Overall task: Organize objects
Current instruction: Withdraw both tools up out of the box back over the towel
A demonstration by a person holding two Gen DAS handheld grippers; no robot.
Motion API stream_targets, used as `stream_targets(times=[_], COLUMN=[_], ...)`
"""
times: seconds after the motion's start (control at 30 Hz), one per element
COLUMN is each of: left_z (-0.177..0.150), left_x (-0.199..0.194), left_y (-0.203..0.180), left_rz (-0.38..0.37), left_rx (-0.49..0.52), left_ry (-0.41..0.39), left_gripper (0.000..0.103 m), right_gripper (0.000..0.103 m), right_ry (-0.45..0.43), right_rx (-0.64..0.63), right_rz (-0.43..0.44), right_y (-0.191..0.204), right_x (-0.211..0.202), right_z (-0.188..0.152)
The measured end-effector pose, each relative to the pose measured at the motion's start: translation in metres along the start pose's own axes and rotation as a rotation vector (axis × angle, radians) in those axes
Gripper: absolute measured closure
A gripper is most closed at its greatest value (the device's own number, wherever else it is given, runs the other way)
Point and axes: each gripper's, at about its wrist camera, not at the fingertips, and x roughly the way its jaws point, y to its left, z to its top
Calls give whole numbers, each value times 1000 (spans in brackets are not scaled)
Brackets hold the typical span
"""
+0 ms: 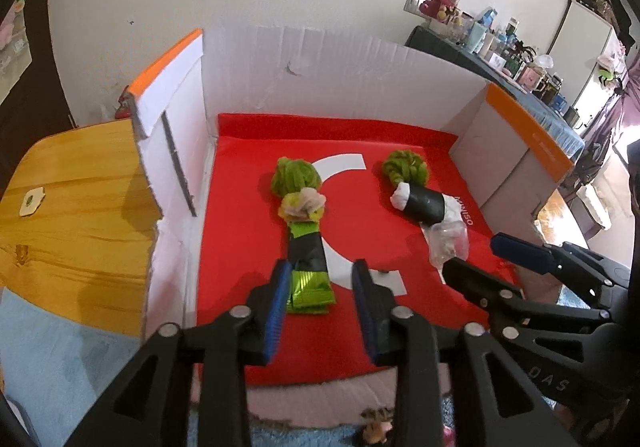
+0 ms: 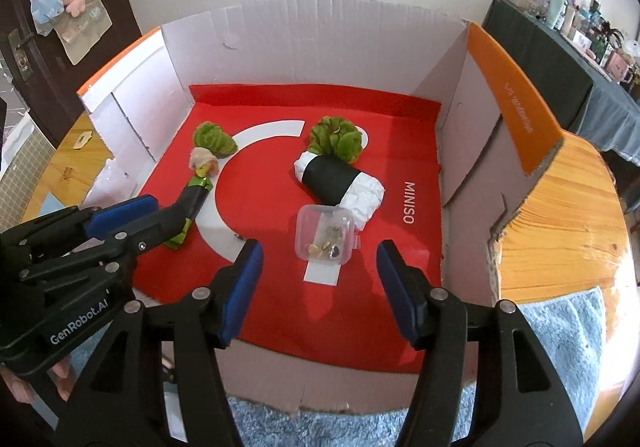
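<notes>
A slim bouquet (image 1: 304,231) with a green yarn head, pink bloom and black-and-green foil wrap lies on the red mat (image 1: 248,287). My left gripper (image 1: 322,279) is open, its fingers either side of the foil end. A fatter bouquet (image 2: 340,175) in black and white paper lies to the right. A small clear plastic box (image 2: 325,233) holding trinkets sits in front of it. My right gripper (image 2: 318,257) is open just short of that box. The left gripper (image 2: 160,213) also shows in the right wrist view, over the slim bouquet (image 2: 200,183).
The red mat lines an open cardboard box with white walls (image 2: 312,43) and orange flaps (image 2: 516,99). The box sits on a wooden table (image 2: 560,215). A blue fluffy cloth (image 2: 560,331) lies at the near edge. A cluttered shelf (image 1: 520,55) stands at the far right.
</notes>
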Motion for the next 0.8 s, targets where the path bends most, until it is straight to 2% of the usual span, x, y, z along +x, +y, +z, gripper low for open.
stream_targets(times=[0.1,0.2,0.37,0.43,0.63,0.8], left_z=[-3,-5,-10,-12,-21,-30], left_x=[-8,-14,-26,-31,-43,-53], left_y=[-1,-3,-5,-7,-10,-12], left_rz=[-2,-1,6,6,9,1], left_rx=[-1,3,6,5,8,6], left_ry=[-9,-16,-35,-43,-61,-68], left_gripper=[64,64,50,47,38,38], right_gripper=[40,39,38,34,33,28], right_ry=[-9,-20,-37,-43,-63,-74], right_rx=[-3,-5,-1,-2,0,1], right_rz=[1,3,6,7,10,11], right_y=[3,3,2,2,3,3], right_x=[-7,-14,-27,-33,-49,-62], right_z=[-3,-7,-13,-16,-26,-38])
